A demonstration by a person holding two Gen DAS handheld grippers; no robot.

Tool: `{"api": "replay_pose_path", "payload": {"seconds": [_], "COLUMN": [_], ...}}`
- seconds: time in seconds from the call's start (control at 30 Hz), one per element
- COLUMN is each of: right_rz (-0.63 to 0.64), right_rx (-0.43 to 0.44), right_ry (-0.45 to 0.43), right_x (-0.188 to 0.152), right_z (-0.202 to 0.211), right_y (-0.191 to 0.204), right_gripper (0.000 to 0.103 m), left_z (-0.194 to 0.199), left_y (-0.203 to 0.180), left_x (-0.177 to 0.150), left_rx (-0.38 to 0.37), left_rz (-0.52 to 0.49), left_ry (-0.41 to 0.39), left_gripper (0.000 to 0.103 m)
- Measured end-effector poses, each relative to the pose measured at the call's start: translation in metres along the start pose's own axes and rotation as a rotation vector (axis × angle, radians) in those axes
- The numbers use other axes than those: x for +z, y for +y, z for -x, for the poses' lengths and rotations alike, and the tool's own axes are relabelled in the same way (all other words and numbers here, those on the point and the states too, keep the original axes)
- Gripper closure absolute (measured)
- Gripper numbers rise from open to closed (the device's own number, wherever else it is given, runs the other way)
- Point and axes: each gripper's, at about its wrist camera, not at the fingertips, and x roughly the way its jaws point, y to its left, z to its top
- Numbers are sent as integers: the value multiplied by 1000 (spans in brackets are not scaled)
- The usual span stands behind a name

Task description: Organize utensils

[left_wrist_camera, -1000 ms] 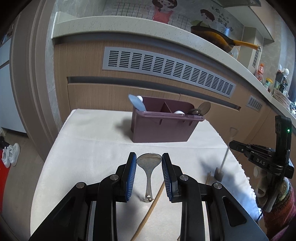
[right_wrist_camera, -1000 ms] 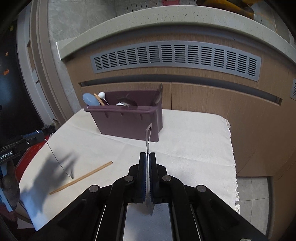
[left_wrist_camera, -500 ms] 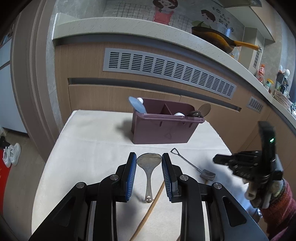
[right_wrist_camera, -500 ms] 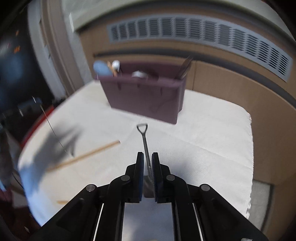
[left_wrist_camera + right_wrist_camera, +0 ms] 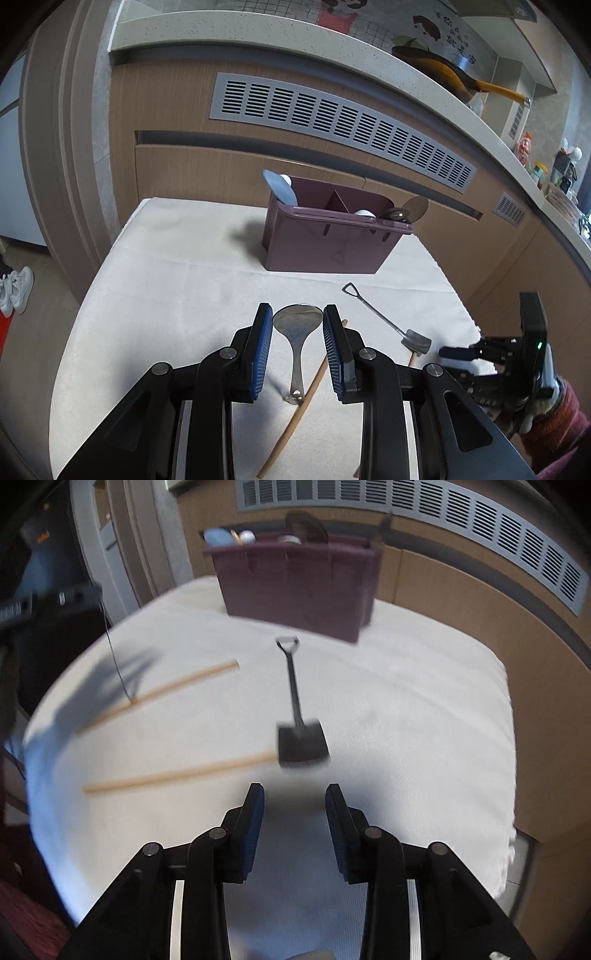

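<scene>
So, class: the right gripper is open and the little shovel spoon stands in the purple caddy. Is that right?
Not quite. The right gripper, whose jaws have just been opening, is open, but the shovel spoon lies on the cloth before the caddy, as the right wrist view shows.

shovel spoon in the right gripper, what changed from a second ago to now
The right gripper came down and let go of the shovel-shaped spoon: it was clamped upright, and it now lies flat on the white cloth, its blade over one chopstick's tip. The jaws have just been opening, with nothing between them. The left gripper is unchanged, around the metal spoon; the purple caddy has not moved.
</scene>
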Motion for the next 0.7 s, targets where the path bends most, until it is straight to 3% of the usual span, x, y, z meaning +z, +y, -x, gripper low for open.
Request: {"api": "replay_pose_path", "payload": {"seconds": [0.5,0.7], "right_rz": [16,-8], "right_rx": [-48,0], "right_ry": [-87,-81], "right_x": [32,46], "right_z": [-25,-33], "right_y": [3,4], "right_gripper": [70,70], "left_z": [1,0], "left_y": [2,2], "left_x": [1,1], "left_rx": [15,17], "left_rz": [12,10], "left_ry": [8,8], "left_gripper": [74,74]}}
